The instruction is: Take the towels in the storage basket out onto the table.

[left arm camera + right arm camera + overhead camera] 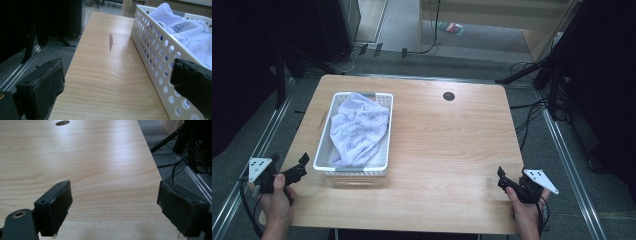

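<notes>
A white plastic basket [353,165] sits on the left half of the wooden worktop [447,150], long side running away from the person. Its walls are perforated w/ rows of round holes, rim solid. Inside it lies a crumpled cloth [357,130], white to pale lilac w/ a small dark printed pattern; it fills most of the basket and bulges above the rim at the far end. In the left gripper view the same cloth [190,32] piles over the basket wall [155,50], soft folds, print looks like little skull-type figures.

Left hand-held gripper [301,167] is held low at the near-left corner of the worktop, just beside the basket's near-left corner, not touching it. Jaws stand wide apart, nothing between them; in its own view [117,87] one black padded jaw is over the worktop edge, the other overlaps the basket wall. The person's left hand [277,200] grips the handle from below, grey three-cornered plate on top.

Right hand-held gripper [502,177] is at the near-right edge of the worktop, well apart from the basket. Jaws spread wide and empty; its own view [113,205] looks along bare wood grain. Right hand [524,212] holds it likewise.

Worktop is light wood-grain laminate, smooth, w/ a dark round hole [449,96] near the far edge and a small grey scuff [110,42] left of the basket.
</notes>
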Demonstrator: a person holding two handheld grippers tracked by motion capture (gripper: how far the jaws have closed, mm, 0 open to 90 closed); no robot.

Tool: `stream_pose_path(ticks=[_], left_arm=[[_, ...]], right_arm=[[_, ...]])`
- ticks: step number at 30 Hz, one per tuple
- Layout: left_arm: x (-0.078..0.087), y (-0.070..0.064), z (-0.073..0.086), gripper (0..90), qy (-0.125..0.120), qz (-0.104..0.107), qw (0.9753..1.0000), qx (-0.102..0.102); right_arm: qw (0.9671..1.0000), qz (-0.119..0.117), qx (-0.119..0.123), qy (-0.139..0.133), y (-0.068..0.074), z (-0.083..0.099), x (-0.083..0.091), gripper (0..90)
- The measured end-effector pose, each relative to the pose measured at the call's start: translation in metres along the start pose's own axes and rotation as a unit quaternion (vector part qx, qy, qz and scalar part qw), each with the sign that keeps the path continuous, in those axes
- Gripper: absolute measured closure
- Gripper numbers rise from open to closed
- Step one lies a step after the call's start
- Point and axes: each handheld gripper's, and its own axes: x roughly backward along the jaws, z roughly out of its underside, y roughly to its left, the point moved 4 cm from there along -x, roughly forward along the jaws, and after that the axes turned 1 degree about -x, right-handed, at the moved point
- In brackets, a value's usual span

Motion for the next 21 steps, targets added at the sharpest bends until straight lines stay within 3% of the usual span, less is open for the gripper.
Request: stream_pose_path(ticks=[3,11,12,13,16,18,19,20,21], left_arm=[[0.000,0.001,0.000,15.6,-0.001,-0.008,1.0000,0.003],[0.003,0.002,-0.007,10.0,0.015,0.012,0.9998,-0.010],[0.005,-0.002,-0.011,8.1,0.017,0.016,0.9993,-0.028],[0.005,-0.002,-0.011,8.1,0.017,0.016,0.9993,-0.028],[0.010,-0.010,-0.025,7.2,0.019,0.017,0.9974,-0.067],[0.011,-0.013,-0.030,6.8,0.023,0.027,0.9967,-0.074],[0.012,-0.018,-0.037,3.6,0.036,0.038,0.9945,-0.091],[0.012,-0.018,-0.037,3.4,0.036,0.038,0.9945,-0.091],[0.013,-0.024,-0.043,3.0,0.054,0.054,0.9911,-0.110]], right_arm=[[1.0000,0.000,-0.002,-0.002,0.000,-0.001,0.000,12.7],[0.9998,-0.004,0.021,0.003,0.005,0.001,-0.001,12.8],[0.9997,0.000,0.023,0.007,0.006,0.001,-0.003,12.8],[0.9997,0.000,0.023,0.007,0.006,0.001,-0.003,12.8],[0.9995,0.000,0.030,0.012,0.008,0.002,-0.003,13.0],[0.9994,0.003,0.032,0.013,0.008,0.002,-0.004,13.2],[0.9992,0.005,0.037,0.017,0.009,0.003,-0.004,13.2],[0.9992,0.005,0.037,0.017,0.009,0.003,-0.004,13.2],[0.9990,0.004,0.041,0.018,0.010,0.003,-0.005,13.2]])
